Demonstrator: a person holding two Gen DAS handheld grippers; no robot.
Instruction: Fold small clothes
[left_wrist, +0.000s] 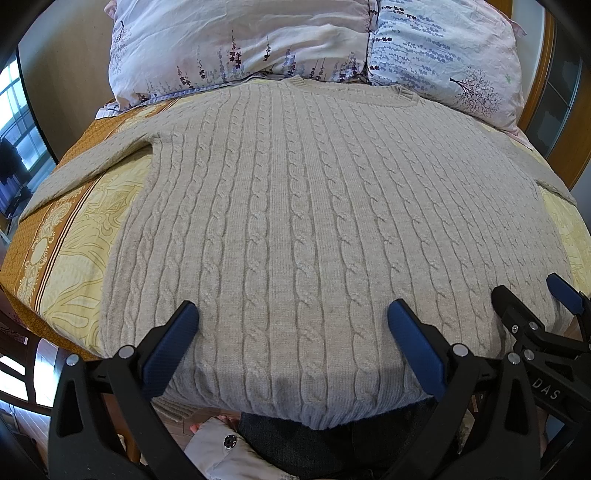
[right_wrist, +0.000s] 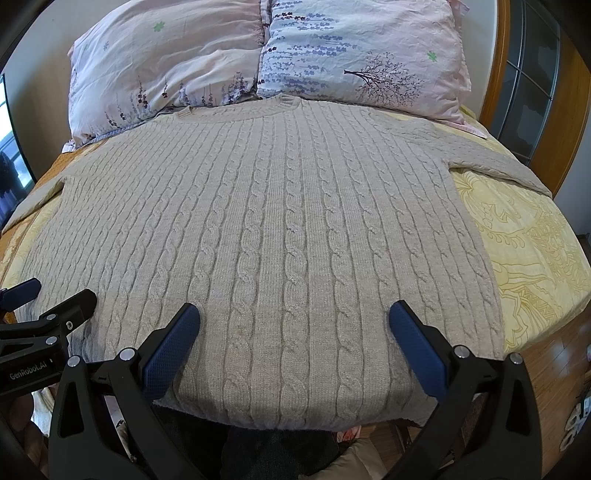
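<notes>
A beige cable-knit sweater (left_wrist: 295, 206) lies flat and spread out on the bed, collar at the far end by the pillows, hem hanging over the near edge; it also fills the right wrist view (right_wrist: 280, 221). Its sleeves stretch out to both sides. My left gripper (left_wrist: 291, 321) is open and empty over the hem, left of centre. My right gripper (right_wrist: 293, 321) is open and empty over the hem, right of centre. Each gripper shows at the edge of the other's view: the right one (left_wrist: 532, 299) and the left one (right_wrist: 55, 299).
Two floral pillows (left_wrist: 258, 44) (right_wrist: 354, 55) lie at the head of the bed. A yellow and orange patterned bedspread (left_wrist: 81, 236) (right_wrist: 524, 251) covers the bed. A wooden headboard (right_wrist: 506, 74) stands at the right. Wooden floor (right_wrist: 554, 354) lies beyond the bed's right edge.
</notes>
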